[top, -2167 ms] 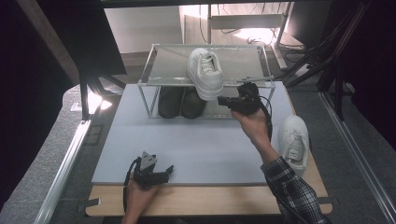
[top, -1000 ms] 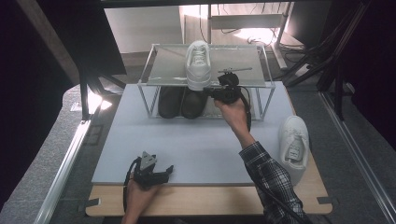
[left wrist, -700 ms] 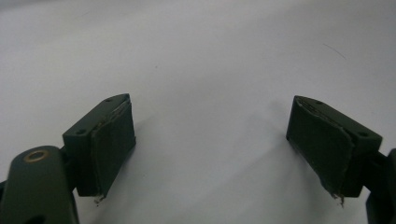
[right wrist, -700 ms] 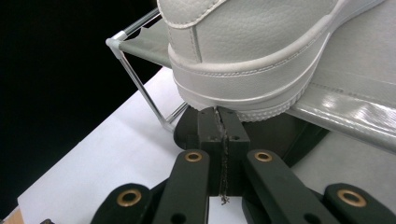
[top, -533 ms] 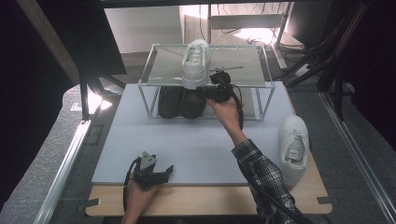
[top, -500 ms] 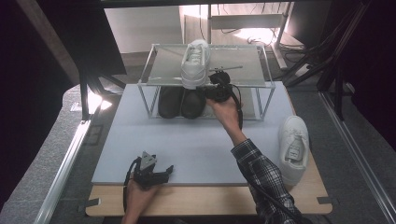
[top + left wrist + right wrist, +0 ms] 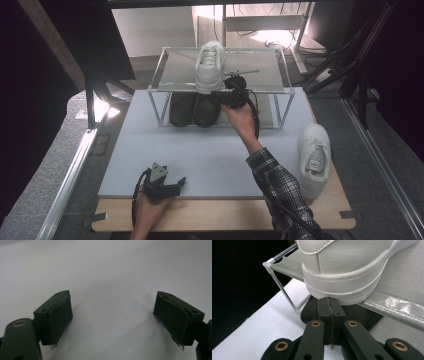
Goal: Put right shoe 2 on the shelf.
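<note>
Two white shoes are in the high view. One shoe (image 7: 209, 65) sits on the top shelf of the rack (image 7: 170, 89), upper centre of the frame; its long axis runs up and down the frame, toe toward the top edge, heel at the shelf's near rim. The second white shoe (image 7: 314, 159) lies on the table (image 7: 220, 150) at the right, well apart from the rack, long axis also roughly up and down the frame, toe toward the top. Two dark shoes (image 7: 194, 109) stand side by side under the shelf, on the lower level.

Two grippers are held by the person. The right gripper (image 7: 231, 95) is at centre, just beside the heel of the shelf shoe; in the right gripper view its jaws are pressed fully together with nothing between them, their tips right below the heel (image 7: 342, 277), though whether they touch it I cannot tell. The left gripper (image 7: 161, 184) rests at the lower left on the table's near edge; in the left gripper view its jaws stand wide apart over the bare table (image 7: 112, 277), holding nothing.
</note>
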